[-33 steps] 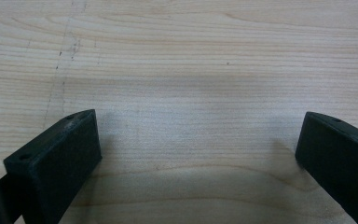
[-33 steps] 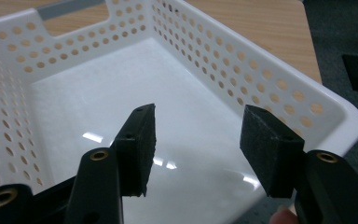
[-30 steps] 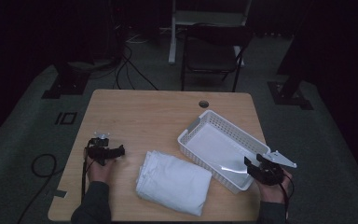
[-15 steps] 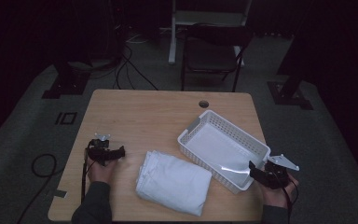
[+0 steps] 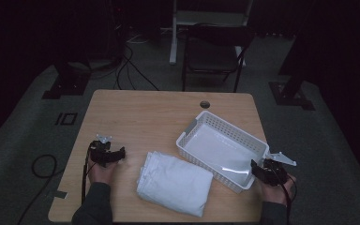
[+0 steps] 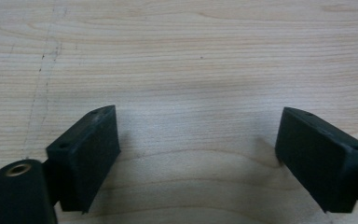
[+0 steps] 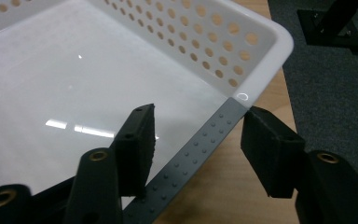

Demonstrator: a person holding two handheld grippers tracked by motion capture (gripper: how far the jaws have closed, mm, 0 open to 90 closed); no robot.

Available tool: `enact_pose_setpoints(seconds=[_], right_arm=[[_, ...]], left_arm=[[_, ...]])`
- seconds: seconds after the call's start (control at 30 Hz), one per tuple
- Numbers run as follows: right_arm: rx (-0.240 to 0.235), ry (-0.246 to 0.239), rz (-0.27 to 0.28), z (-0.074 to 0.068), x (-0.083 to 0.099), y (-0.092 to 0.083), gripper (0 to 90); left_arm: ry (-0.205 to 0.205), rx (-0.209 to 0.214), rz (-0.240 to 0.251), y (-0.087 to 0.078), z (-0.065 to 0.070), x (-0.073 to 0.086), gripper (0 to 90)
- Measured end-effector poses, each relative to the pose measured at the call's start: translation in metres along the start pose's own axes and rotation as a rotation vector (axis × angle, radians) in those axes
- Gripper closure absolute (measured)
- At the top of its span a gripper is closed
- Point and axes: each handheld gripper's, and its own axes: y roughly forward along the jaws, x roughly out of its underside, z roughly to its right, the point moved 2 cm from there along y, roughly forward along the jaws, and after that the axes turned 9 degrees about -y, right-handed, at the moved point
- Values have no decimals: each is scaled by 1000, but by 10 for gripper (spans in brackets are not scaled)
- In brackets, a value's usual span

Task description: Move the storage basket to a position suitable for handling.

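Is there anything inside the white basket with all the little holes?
Empty. The white perforated plastic basket shows only its bare shiny floor in the right gripper view; the folded white cloth lies outside, beside it.

This looks like a dim lab or recording studio rather than a home. A plain wooden table stands on grey carpet in a pool of light, with darkness all round. Black stand feet sit at 10 o'clock and at 2 o'clock, and loose cables trail over the floor at 11 o'clock. A black folding chair and a white frame stand at 12 o'clock.
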Motion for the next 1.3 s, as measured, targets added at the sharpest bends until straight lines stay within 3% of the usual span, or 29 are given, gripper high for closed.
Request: enact_pose_setpoints(seconds=[0.67, 0.87, 1.0, 1.3], right_arm=[[26, 19, 0, -6, -29, 33, 611], [18, 27, -3, -9, -29, 25, 520], [-17, 40, -14, -14, -19, 16, 592], [49, 64, -24, -14, -27, 24, 674]], left_arm=[[9, 8, 9, -2, 1, 1, 184], [9, 8, 11, -2, 1, 2, 185], [11, 12, 11, -3, 2, 2, 220], [17, 20, 9, -6, 5, 2, 333]])
